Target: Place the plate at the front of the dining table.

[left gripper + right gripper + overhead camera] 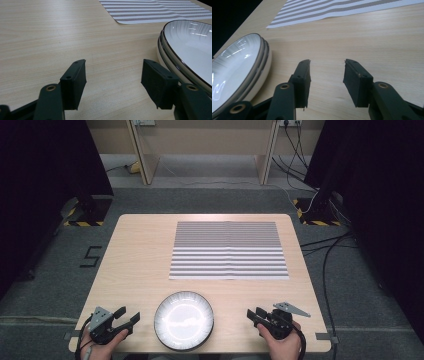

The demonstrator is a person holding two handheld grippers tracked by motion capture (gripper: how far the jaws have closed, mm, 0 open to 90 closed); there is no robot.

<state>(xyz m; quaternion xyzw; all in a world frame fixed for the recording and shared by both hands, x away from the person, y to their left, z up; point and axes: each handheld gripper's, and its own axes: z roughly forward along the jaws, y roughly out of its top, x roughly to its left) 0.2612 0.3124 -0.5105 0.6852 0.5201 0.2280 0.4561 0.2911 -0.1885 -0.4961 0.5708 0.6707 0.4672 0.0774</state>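
While both tools rest at the near edge of the counter (140, 245), the work appears to be at its opening step: nothing is grasped, and the stacked plates (183, 320) sit between the left hand-held gripper (127, 316) and the right hand-held gripper (253, 315), near each, touching neither. Both stand with jaws spread and empty. The next move likely calls for closing in on the plate rim, perhaps toward the striped placemat (229, 250) beyond.

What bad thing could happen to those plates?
The stacked plates sit near the table's front edge, so a nudge might push them off. They look smooth and glossy, so the open left gripper or right gripper might slip on the rim, and the top plate could slide.
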